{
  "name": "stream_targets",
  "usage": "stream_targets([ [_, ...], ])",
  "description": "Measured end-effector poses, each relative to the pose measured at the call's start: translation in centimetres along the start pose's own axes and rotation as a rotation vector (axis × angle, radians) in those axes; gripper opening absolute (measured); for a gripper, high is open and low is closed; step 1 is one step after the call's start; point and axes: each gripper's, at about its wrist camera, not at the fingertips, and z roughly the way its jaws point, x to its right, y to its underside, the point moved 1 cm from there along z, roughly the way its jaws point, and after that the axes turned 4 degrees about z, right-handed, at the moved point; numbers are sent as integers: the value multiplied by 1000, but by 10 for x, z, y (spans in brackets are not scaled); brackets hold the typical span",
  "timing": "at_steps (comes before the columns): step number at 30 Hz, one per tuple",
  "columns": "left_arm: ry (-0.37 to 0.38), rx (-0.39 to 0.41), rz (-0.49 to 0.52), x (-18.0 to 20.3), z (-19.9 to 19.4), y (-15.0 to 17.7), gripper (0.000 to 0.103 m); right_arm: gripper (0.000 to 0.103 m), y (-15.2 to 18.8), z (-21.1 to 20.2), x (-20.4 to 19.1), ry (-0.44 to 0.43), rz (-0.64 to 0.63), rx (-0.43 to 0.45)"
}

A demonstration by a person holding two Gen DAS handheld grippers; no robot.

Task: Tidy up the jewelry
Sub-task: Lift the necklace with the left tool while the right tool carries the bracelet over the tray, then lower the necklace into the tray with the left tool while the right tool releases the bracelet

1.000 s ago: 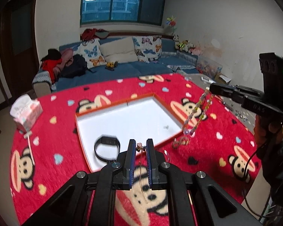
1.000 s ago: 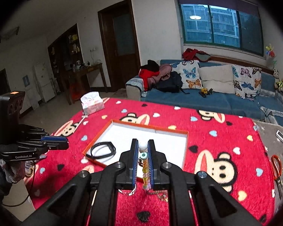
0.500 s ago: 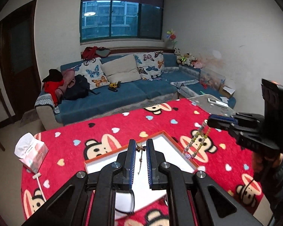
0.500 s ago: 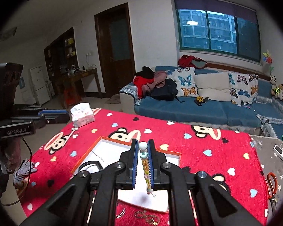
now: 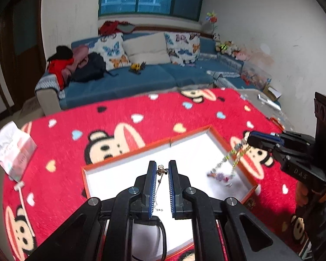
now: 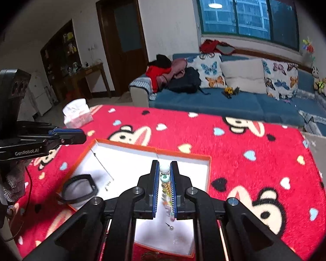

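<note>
Orange-rimmed and white inside, the tray [image 5: 219, 140] is the landmark here. Above its near end the left tongs [image 5: 162, 171] pinch a thin gold chain [image 5: 160, 170] by its small charm, the rest hanging limp toward the tray floor beside a black band [image 6: 79, 187] lying at the tray's near corner. Over the tray's right side the right tongs [image 6: 164, 174] are pressed onto a beaded strand [image 6: 166, 187] near its top bead, its lower end trailing onto the white floor. Both pieces look light, floppy and prone to tangle or slip, so a grip at a bead or charm seems safest. Beyond the tray the red cartoon-print cloth covers the tabletop [image 5: 141, 108], a tissue pack [image 5: 13, 150] far left of it.
</note>
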Motion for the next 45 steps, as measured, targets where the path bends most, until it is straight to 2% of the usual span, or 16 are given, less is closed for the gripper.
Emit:
stream_targets([
  [12,2,-150,-48,-17,64,45,12,12,31,42,7,63,14,-128],
  [19,-6,-200,-60,-20,77,51,14,12,41,51,11,67,18,-168],
  [26,-26,-208,-41,-15,72,53,15,12,42,53,13,75,21,-179],
  [30,-14,-198,-44,-13,63,57,15,12,42,52,12,85,20,-182],
  [36,-2,-166,-30,-2,40,67,15,12,42,40,5,76,12,-168],
  [45,5,-135,-36,9,-5,101,15,12,51,18,-5,55,5,-146],
])
